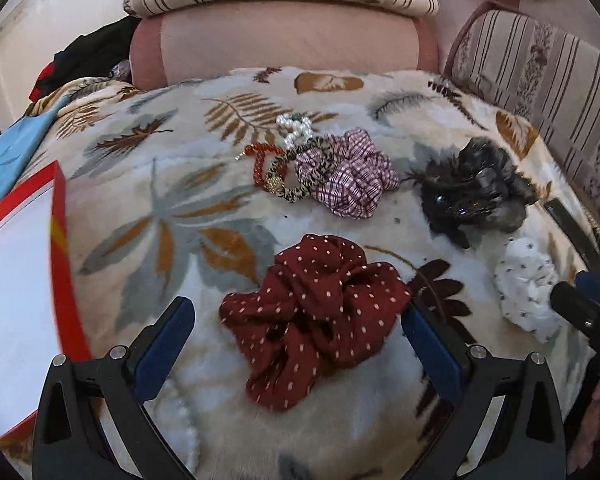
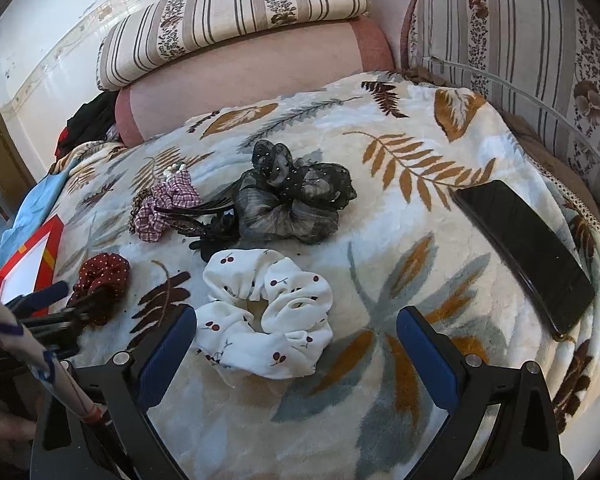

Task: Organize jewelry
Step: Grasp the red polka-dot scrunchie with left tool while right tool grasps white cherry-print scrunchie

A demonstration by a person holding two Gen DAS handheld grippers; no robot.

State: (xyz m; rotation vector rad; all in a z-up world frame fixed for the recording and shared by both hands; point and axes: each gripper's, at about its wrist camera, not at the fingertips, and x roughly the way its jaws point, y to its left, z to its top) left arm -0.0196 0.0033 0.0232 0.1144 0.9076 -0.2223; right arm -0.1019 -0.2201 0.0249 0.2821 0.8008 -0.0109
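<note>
**Closing in on two scrunchies**

We are holding the left tool (image 1: 298, 316) spread around the red dotted scrunchie (image 1: 316, 320) and the right tool (image 2: 296, 328) spread over the white cherry scrunchie (image 2: 264, 312), both lying on the blanket (image 2: 400, 240). We are aiming low, gathering whole folds.

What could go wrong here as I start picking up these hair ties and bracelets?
1. The left gripper is open around the red scrunchie; closing low could pinch the fuzzy blanket too.
2. The bead bracelets lie tangled with the leopard tie and checked scrunchie, so lifting one may drag the others.
3. The phone lies near the blanket's edge; tugging fabric could shift it.
</note>
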